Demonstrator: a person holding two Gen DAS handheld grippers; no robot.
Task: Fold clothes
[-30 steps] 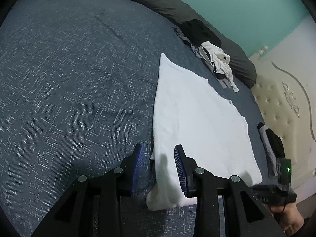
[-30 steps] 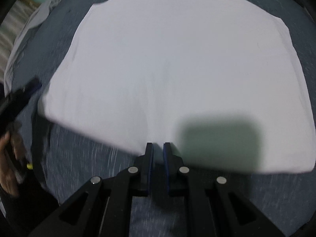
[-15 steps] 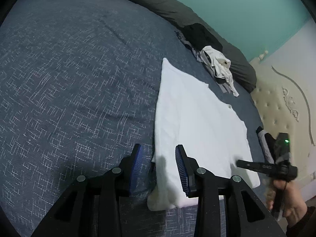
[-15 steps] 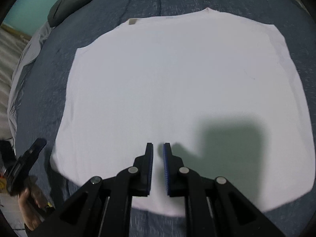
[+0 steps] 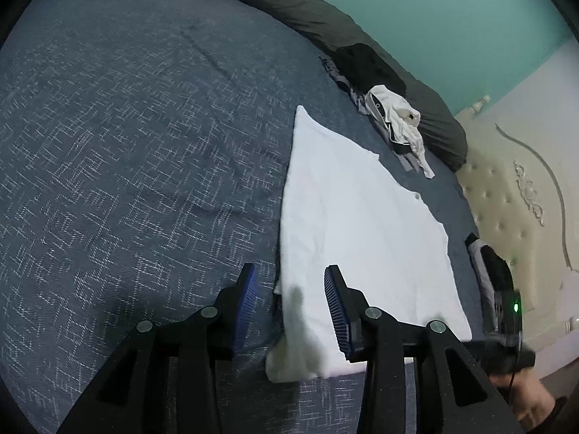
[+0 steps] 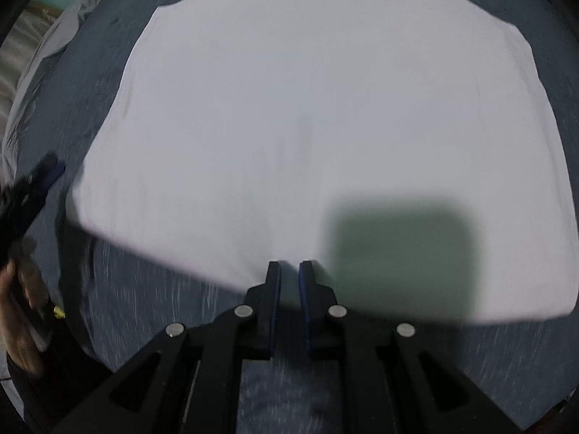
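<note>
A white garment [image 5: 358, 217] lies spread flat on the dark blue bedspread [image 5: 126, 144], with its near corner bunched up. My left gripper [image 5: 289, 282] is open and straddles that near left edge just above the cloth. In the right wrist view the garment [image 6: 307, 108] fills the frame. My right gripper [image 6: 289, 271] has its jaws nearly closed at the near hem; the view is blurred, so I cannot tell whether cloth is pinched. The right gripper also shows in the left wrist view [image 5: 506, 329], held by a hand.
A heap of white and dark clothes [image 5: 394, 119] lies beyond the garment by a dark grey bolster [image 5: 325, 11]. More dark clothes [image 5: 488, 264] lie by the cream padded headboard [image 5: 524, 181]. The left gripper and hand show at the left of the right wrist view [image 6: 32, 188].
The right gripper has dropped back down to the garment's near hem after rising above the cloth half a second ago. The left gripper has stayed open over the left edge.
</note>
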